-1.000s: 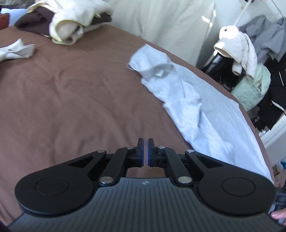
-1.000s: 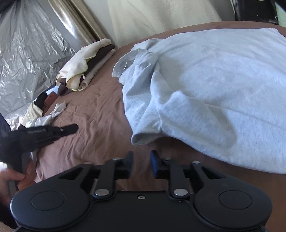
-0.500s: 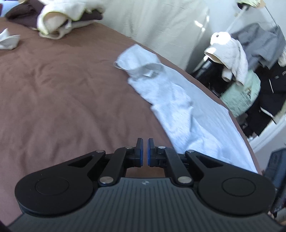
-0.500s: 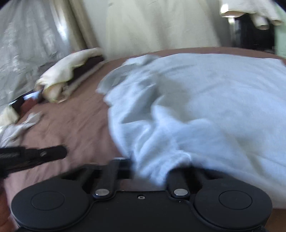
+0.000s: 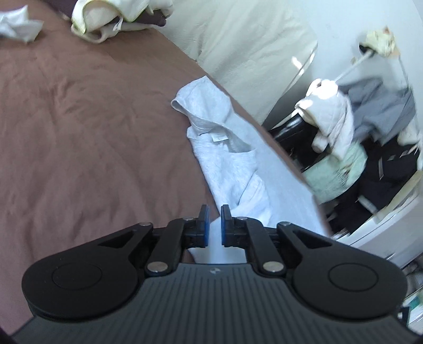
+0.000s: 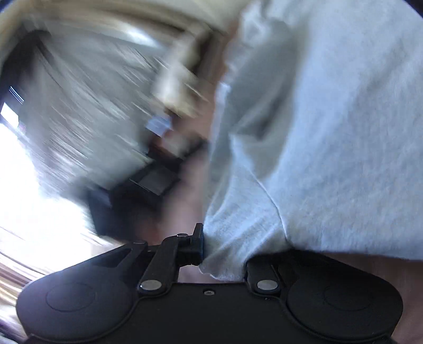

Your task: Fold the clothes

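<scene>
A light grey shirt lies crumpled along the right edge of the brown bed, its neck label facing up. My left gripper hovers over the shirt's near end. Its blue pads stand a narrow gap apart and are opening; pale cloth shows through the gap, but the pads do not press on it. In the blurred right wrist view the same grey shirt fills the right side. My right gripper is shut on a bunched edge of it, and the cloth hides its right finger.
A pile of cream and dark clothes and a crumpled white cloth sit at the bed's far end. A cream curtain hangs behind the bed. A rack crowded with clothes stands off the bed's right edge.
My right gripper closed on the shirt's edge and swung, so its view is blurred. My left gripper moved over the shirt's near end and its pads parted a little.
</scene>
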`<state>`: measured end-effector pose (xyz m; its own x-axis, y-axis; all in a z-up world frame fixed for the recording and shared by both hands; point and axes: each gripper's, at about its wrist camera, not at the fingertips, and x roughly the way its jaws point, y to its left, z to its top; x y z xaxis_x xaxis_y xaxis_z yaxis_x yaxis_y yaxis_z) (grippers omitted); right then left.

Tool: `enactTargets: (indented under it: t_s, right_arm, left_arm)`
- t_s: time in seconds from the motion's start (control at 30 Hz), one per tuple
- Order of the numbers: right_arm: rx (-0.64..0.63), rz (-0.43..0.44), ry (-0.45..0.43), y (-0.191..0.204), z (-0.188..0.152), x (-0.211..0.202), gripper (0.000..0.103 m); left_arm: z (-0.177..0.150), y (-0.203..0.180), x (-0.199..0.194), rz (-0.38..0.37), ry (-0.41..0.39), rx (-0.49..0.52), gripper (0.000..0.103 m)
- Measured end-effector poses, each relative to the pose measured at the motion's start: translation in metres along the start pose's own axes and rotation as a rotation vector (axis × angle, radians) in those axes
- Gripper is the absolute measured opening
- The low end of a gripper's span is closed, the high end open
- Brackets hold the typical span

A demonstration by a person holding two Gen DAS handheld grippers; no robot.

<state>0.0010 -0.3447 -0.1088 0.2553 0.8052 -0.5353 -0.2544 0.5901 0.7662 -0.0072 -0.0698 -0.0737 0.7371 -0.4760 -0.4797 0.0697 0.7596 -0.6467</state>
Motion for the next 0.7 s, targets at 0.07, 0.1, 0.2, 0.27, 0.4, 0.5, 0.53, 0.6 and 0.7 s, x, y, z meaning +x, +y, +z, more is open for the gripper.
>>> enactTargets:
  t_s: [0.07,0.1,0.2,0.27,0.4,0.5,0.53,0.6,0.7]
  right_arm:
    - [-0.062,-0.089,0.019,0.002,-0.009,0.009,0.013]
    - [-0.069,-0.102,0.018,0.003,-0.012,0.011,0.013]
    - [-0.048,-0.040,-0.011,0.003,-0.010,0.002,0.014]
    - [-0.078,-0.021,-0.012,0.007,-0.011,-0.003,0.014]
    - [-0.045,0.015,-0.018,0.002,-0.012,-0.007,0.017]
    - [-0.097,-0.050,-0.021,0.008,-0.017,-0.007,0.018]
    - [-0.113,-0.066,-0.026,0.010,-0.018,-0.009,0.019]
    - [-0.137,-0.085,-0.049,0.012,-0.016,-0.016,0.023]
    - [-0.144,-0.110,-0.111,0.012,-0.015,-0.031,0.043]
  left_arm:
    - [-0.001,-0.010,0.006,0.033,0.019,0.090,0.021]
    - [-0.003,-0.013,0.009,0.030,0.030,0.112,0.026]
    - [-0.005,-0.019,0.020,-0.008,0.066,0.150,0.048]
    - [-0.006,-0.020,0.029,-0.005,0.086,0.158,0.055]
    - [-0.003,-0.021,0.042,-0.115,0.138,0.079,0.007]
    - [-0.011,-0.046,0.033,-0.055,0.089,0.221,0.001]
    - [-0.011,-0.054,0.022,-0.032,0.049,0.247,0.001]
    - [-0.008,-0.070,-0.012,0.013,-0.051,0.272,0.001]
    - [-0.006,-0.088,-0.076,0.057,-0.185,0.276,0.001]
